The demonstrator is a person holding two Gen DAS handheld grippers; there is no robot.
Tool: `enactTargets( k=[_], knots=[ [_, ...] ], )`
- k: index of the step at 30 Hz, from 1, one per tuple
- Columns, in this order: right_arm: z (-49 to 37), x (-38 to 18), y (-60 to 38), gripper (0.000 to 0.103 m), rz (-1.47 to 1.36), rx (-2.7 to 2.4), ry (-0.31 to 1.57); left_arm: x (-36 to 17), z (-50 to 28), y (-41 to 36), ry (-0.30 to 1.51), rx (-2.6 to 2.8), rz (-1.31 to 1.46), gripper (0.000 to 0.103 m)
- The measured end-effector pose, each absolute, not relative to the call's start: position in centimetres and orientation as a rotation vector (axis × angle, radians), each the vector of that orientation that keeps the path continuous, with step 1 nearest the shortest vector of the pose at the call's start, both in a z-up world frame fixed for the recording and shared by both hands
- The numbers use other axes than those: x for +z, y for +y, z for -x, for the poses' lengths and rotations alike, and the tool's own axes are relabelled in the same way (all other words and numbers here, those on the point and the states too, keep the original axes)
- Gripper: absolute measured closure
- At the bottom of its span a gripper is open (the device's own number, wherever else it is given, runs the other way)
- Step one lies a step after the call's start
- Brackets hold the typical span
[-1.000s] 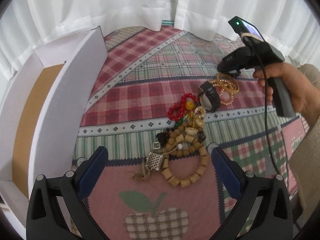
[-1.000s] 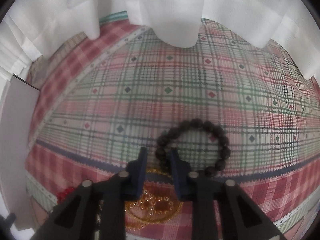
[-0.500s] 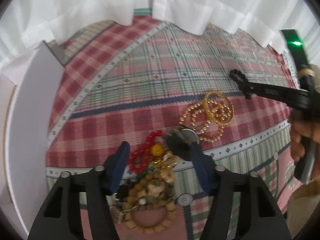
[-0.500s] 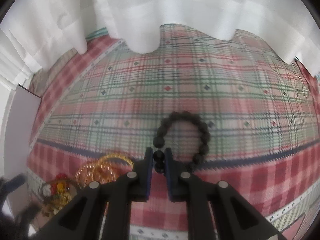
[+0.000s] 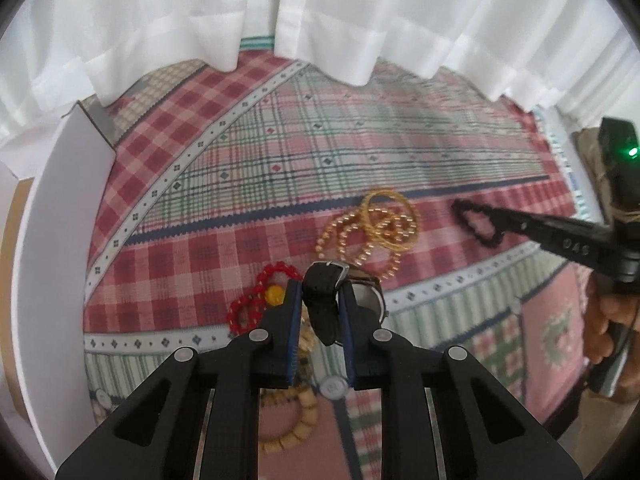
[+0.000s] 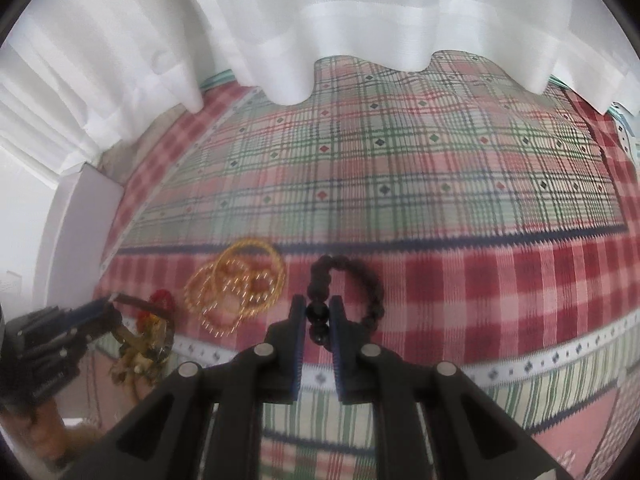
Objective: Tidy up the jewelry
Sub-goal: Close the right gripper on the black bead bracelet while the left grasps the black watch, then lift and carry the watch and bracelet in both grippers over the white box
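My left gripper (image 5: pixel 319 294) is shut on the black strap of a wristwatch (image 5: pixel 326 300), whose silver case (image 5: pixel 370 298) shows to the right of the fingers. My right gripper (image 6: pixel 317 314) is shut on a black bead bracelet (image 6: pixel 360 280) and holds it just above the plaid cloth; the bracelet also shows in the left wrist view (image 5: pixel 478 222). Gold bead chains and gold bangles (image 5: pixel 380 224) lie on the cloth between the two grippers. A red bead bracelet with a yellow bead (image 5: pixel 260 296) lies left of the watch. A wooden bead bracelet (image 5: pixel 296 428) lies under my left gripper.
A white box (image 5: pixel 60 240) with a brown inside stands at the left, its tall wall next to the jewelry pile. White curtains (image 5: pixel 320 12) hang along the far edge of the patchwork plaid cloth (image 5: pixel 280 152). A hand (image 5: pixel 612 316) holds the right gripper's handle.
My left gripper moved forward over the pile and shut on the watch strap. My right gripper shut on the black bead bracelet and drew it back toward the red check band.
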State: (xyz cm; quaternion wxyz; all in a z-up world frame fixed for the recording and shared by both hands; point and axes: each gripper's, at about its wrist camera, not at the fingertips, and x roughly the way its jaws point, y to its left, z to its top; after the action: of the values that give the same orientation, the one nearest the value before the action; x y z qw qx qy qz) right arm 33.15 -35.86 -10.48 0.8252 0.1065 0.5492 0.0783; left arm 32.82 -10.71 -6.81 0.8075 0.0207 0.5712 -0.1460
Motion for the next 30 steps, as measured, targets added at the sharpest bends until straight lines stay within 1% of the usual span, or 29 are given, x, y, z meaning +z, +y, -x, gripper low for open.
enactTargets(
  k=[10, 16, 22, 27, 30],
  knots=[
    [-28.4, -6.8, -33.9, 0.091, -0.233, 0.229, 1.155, -2.8, -28.1, -8.3, 1.168, -0.332, -0.005, 0.086],
    [-25.2, -3.9, -29.9, 0.091, -0.211, 0.31, 1.136, -1.3, -24.9, -3.7, 1.136, -0.267, 0.02, 0.086],
    [-23.4, -0.4, -23.0, 0.091, -0.169, 0.439, 1.099, 1.9, -20.4, 4.3, 1.075, -0.185, 0.109, 0.086],
    [-22.7, 3.3, -13.6, 0.091, -0.113, 0.612, 1.04, 5.4, -16.3, 12.3, 0.992, -0.092, 0.18, 0.086],
    [-22.6, 5.1, -7.4, 0.091, -0.083, 0.727, 1.008, 6.6, -14.6, 17.3, 0.94, 0.015, 0.193, 0.086]
  ],
)
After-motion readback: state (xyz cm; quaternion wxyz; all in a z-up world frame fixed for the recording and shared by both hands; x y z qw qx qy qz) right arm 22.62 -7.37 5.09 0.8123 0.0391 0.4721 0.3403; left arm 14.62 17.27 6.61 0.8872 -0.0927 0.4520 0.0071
